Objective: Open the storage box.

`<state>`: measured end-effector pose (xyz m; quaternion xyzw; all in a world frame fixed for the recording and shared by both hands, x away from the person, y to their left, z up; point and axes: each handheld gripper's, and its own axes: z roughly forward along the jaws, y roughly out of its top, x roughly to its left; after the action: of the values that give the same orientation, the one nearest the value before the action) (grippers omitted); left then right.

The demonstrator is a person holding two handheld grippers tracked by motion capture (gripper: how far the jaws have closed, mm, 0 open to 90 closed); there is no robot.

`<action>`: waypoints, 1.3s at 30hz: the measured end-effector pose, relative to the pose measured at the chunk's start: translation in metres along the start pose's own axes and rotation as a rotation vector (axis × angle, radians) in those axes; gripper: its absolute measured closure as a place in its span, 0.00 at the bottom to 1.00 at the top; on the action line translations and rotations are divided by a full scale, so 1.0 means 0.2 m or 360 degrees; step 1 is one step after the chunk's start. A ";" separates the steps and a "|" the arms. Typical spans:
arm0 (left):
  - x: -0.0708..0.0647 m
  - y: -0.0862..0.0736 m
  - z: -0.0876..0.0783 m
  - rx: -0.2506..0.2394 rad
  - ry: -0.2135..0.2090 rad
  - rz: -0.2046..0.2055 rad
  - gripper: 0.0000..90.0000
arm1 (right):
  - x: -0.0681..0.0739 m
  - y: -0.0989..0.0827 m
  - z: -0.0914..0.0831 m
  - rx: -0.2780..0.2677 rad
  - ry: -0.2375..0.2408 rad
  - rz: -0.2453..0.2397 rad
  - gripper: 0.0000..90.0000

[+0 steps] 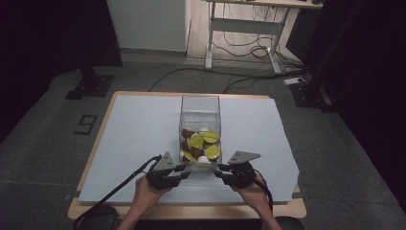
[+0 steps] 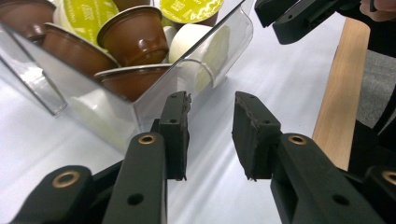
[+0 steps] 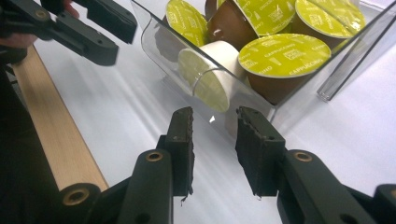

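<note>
The word "CAPPUCCINO" stood in small print on the yellow-green foil lid of a coffee capsule (image 3: 284, 55) lying in the clear plastic box (image 3: 299, 100). Other green lids (image 3: 186, 21) there carried small print too fine to read. On the grey floor left of the counter (image 1: 103, 117), a dark marking (image 1: 86, 124) read as a "9".

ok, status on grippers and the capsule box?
Left gripper and right gripper open, empty, at clear box near wall. Box upright, coffee capsules inside. Nothing in the way.
</note>
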<state>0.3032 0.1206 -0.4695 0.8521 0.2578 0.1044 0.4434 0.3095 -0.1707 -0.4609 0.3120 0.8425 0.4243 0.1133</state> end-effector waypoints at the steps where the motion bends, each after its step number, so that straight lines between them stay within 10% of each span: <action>1: 0.00 0.00 0.00 0.0000 0.0000 0.0000 0.72 | 0.00 0.00 0.00 0.0000 0.0000 0.0000 0.73; 24: 0.19 -0.11 -0.13 0.0018 0.0193 -0.0086 0.63 | -0.17 -0.03 -0.09 -0.0026 -0.0076 0.0058 0.66; 39: 0.30 -0.21 -0.09 0.0085 0.0299 -0.0193 0.23 | -0.31 -0.12 -0.08 0.0031 -0.0252 0.0153 0.35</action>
<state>0.3322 0.1852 -0.4949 0.8329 0.3519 0.1499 0.4000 0.3410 -0.2308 -0.4749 0.3855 0.8191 0.3951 0.1561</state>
